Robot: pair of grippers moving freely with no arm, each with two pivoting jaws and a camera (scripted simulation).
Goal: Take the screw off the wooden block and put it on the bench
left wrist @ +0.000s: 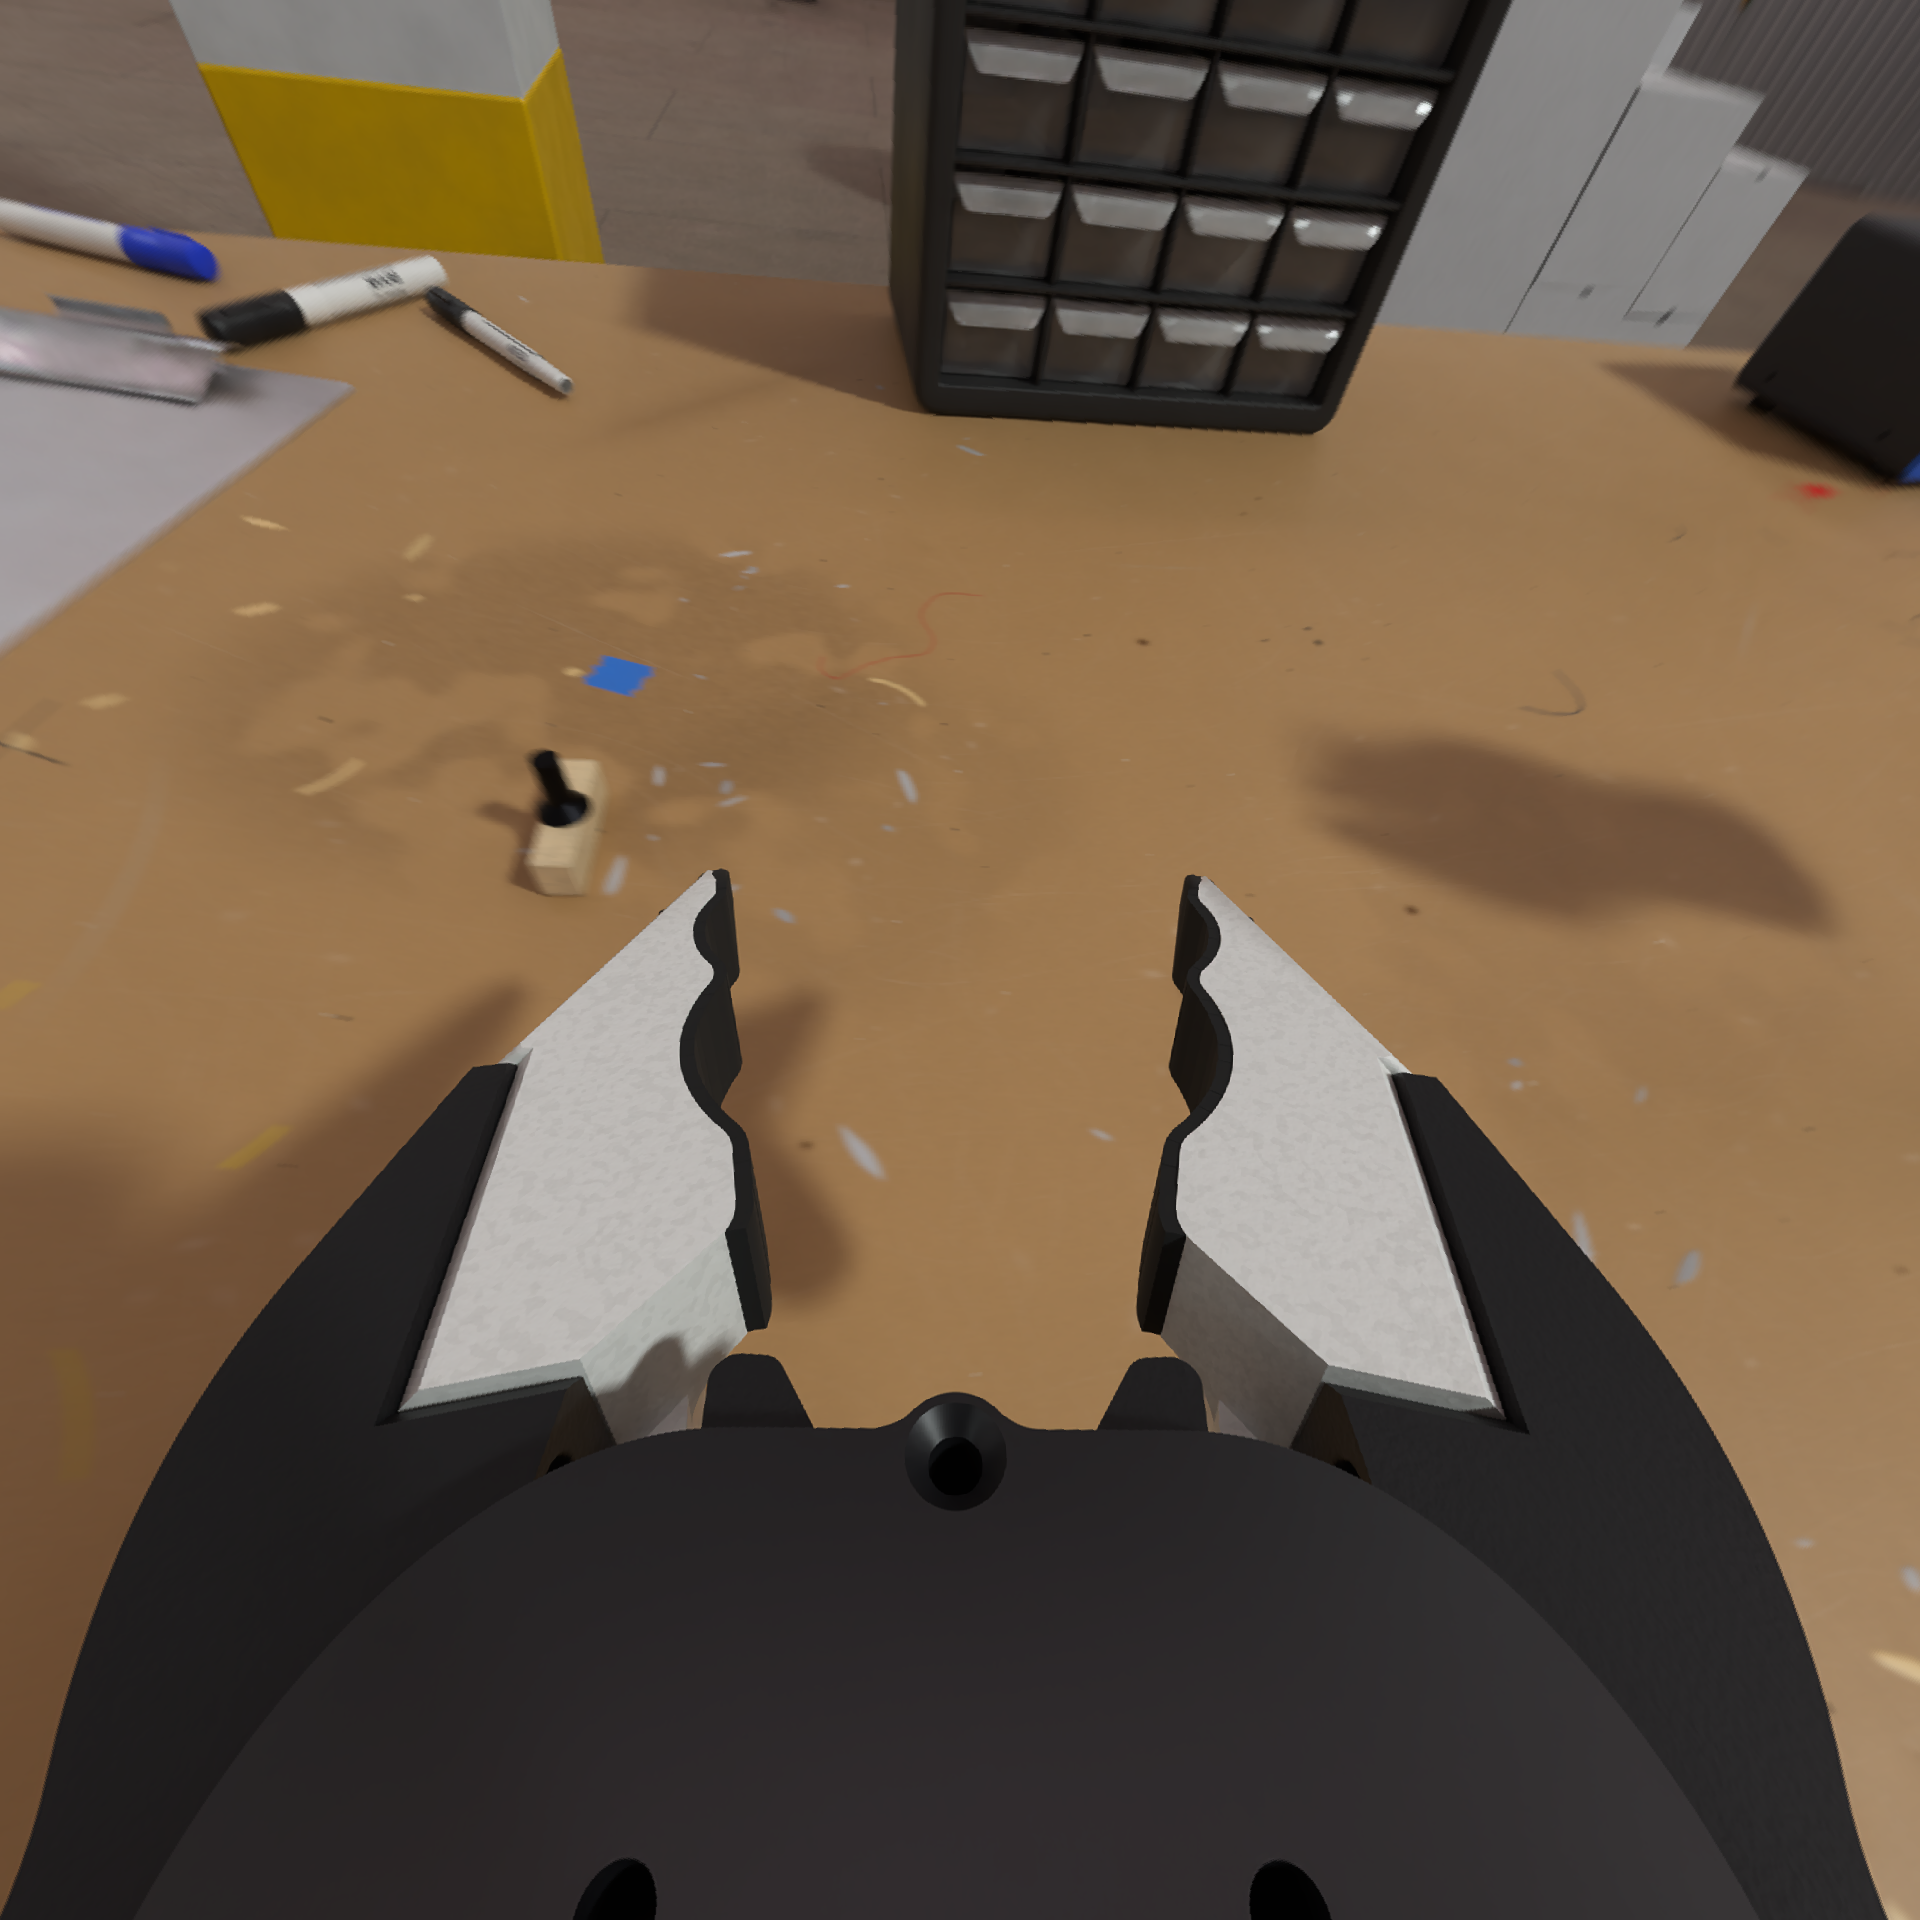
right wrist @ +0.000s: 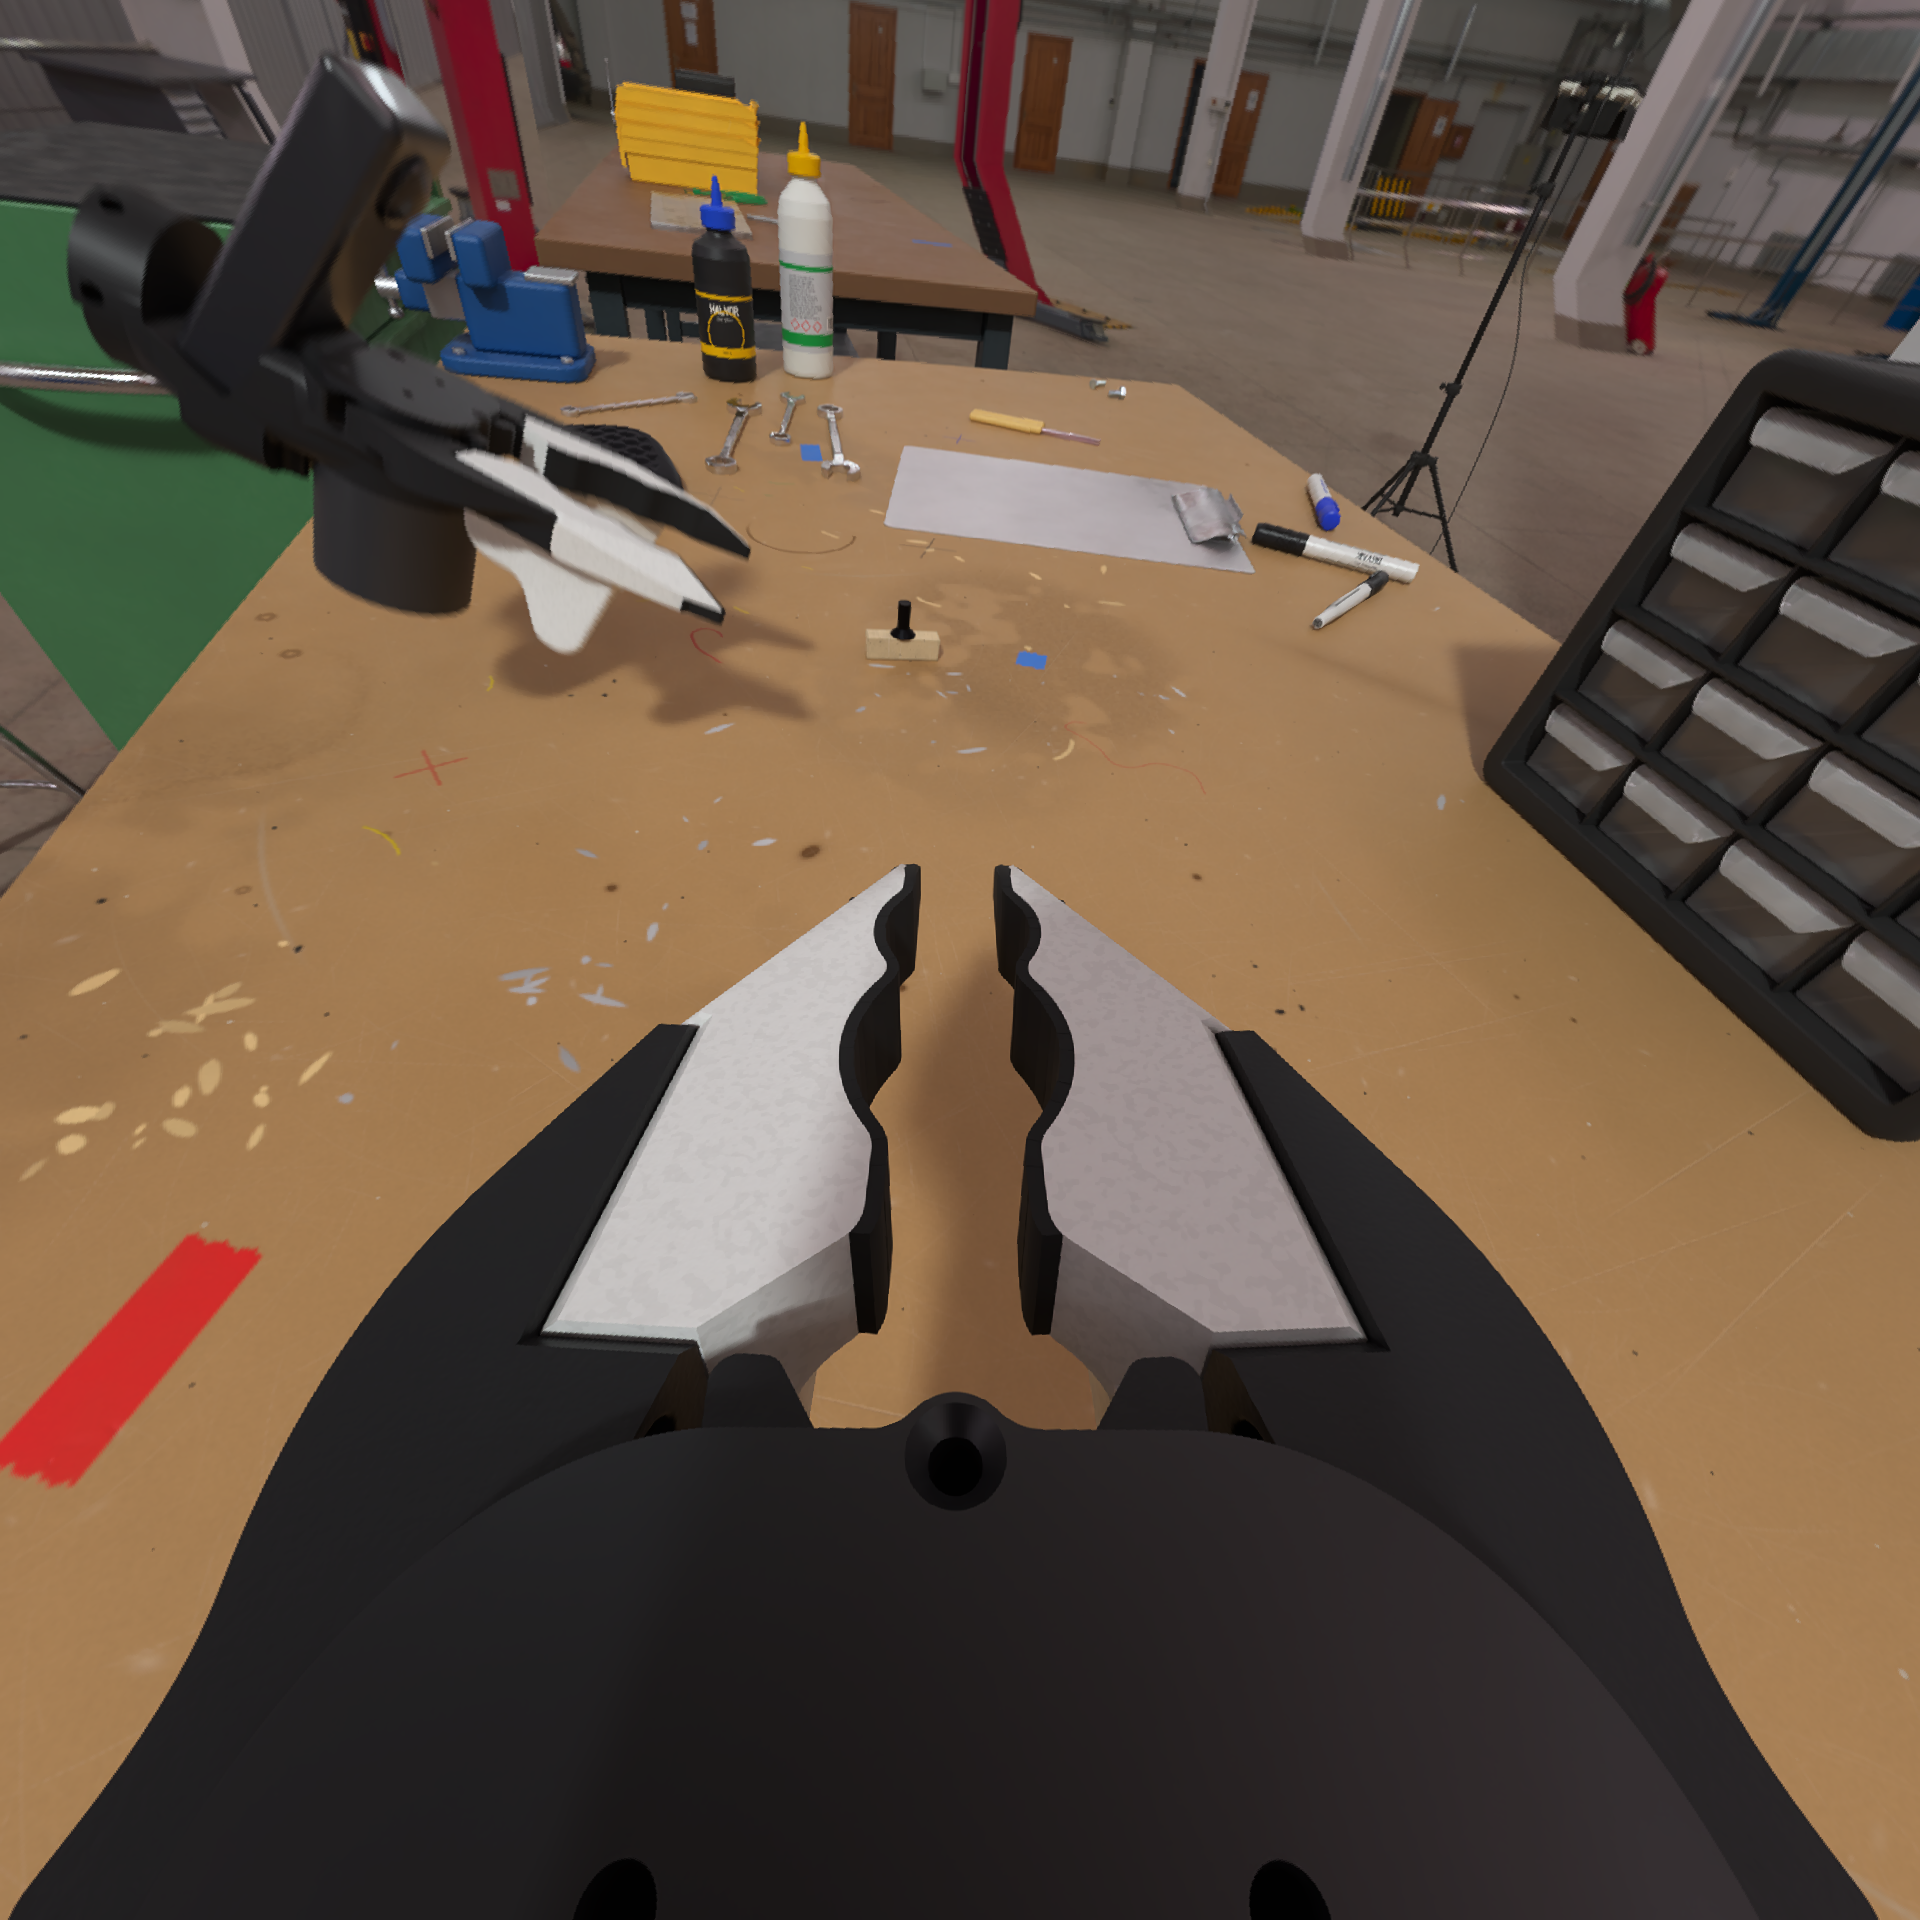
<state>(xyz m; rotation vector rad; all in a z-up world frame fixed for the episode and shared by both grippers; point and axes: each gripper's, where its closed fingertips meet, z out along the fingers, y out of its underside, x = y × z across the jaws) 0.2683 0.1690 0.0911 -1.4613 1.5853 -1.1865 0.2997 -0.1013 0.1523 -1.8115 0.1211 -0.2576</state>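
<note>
Large workshop hall is seen: grey floor [right wrist: 1247, 260], pale pillars [right wrist: 1351, 114], brown doors [right wrist: 871, 73] on far wall, red posts [right wrist: 987, 125]. Second table [right wrist: 883, 260] stands far behind. A tripod [right wrist: 1455, 416] is set far right. Yellow-based column [left wrist: 416, 156] shows far left.

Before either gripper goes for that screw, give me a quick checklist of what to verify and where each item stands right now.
1. Screw standing head down on the wooden block: ok.
2. Left gripper open and empty: ok.
3. Left gripper lined up with the screw: not ok, the block lies ahead and to its left.
4. Right gripper clear of the block: ok, well short of it, jaws a narrow gap apart, empty.
5. Bare bench near the block for set-down: ok.
6. Screw loose in the block: cannot tell.
</note>
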